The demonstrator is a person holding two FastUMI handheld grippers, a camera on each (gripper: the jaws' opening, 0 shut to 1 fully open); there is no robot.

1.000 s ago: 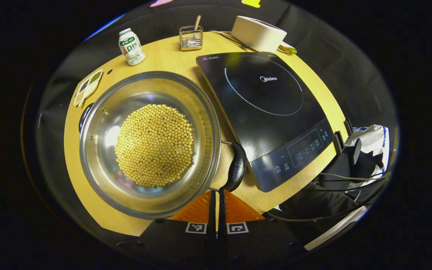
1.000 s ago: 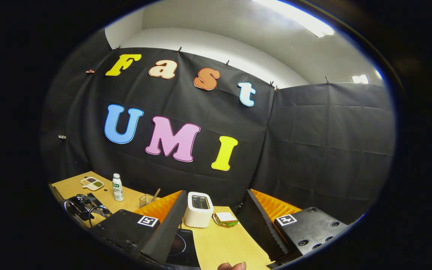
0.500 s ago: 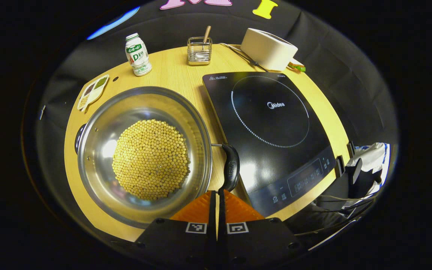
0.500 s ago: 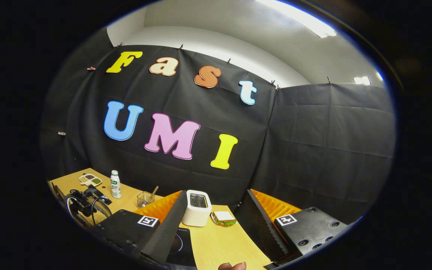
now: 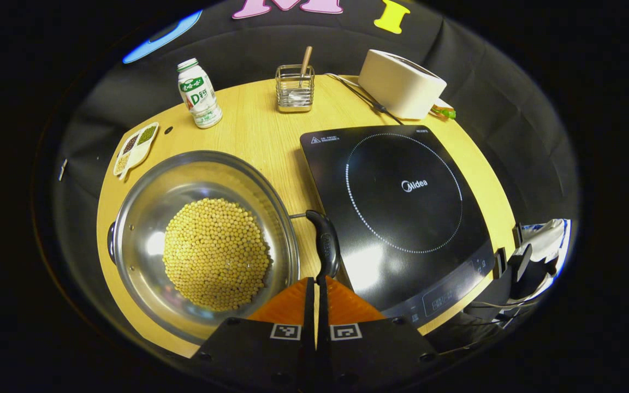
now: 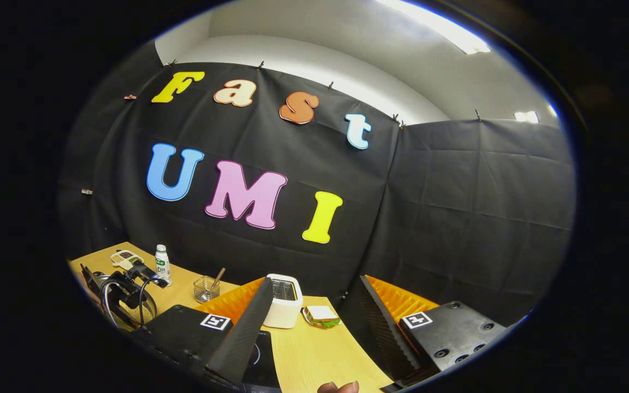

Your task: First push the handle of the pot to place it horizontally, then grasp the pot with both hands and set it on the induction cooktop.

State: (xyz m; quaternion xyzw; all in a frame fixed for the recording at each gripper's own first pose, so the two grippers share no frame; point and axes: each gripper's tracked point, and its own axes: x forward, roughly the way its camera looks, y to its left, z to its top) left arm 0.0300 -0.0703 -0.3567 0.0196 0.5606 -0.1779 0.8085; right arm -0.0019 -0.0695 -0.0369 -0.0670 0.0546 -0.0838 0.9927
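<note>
A steel pot (image 5: pixel 145 218) full of yellow beans stands on the wooden table (image 5: pixel 260 131), left of the black induction cooktop (image 5: pixel 407 213). Its long black handle (image 5: pixel 324 245) lies in the gap between pot and cooktop and points toward me. My left gripper (image 5: pixel 315 281) is shut, with its tips right at the handle's near end and nothing between the fingers. A short side handle (image 5: pixel 111 243) shows on the pot's far left rim. My right gripper (image 6: pixel 315 280) is held high and open, with its fingers wide apart over the table's right end.
At the back stand a white bottle (image 5: pixel 199 94), a wire basket (image 5: pixel 294 89) with a wooden stick, and a white toaster (image 5: pixel 402 83) with a sandwich (image 5: pixel 444 112) beside it. A small sectioned dish (image 5: pixel 135 147) lies back left. A thumb (image 6: pixel 337 387) shows below the right gripper.
The left gripper has drawn back while staying at the handle's tip, and the handle has swung from slanted to nearly straight toward me. The right gripper has barely shifted.
</note>
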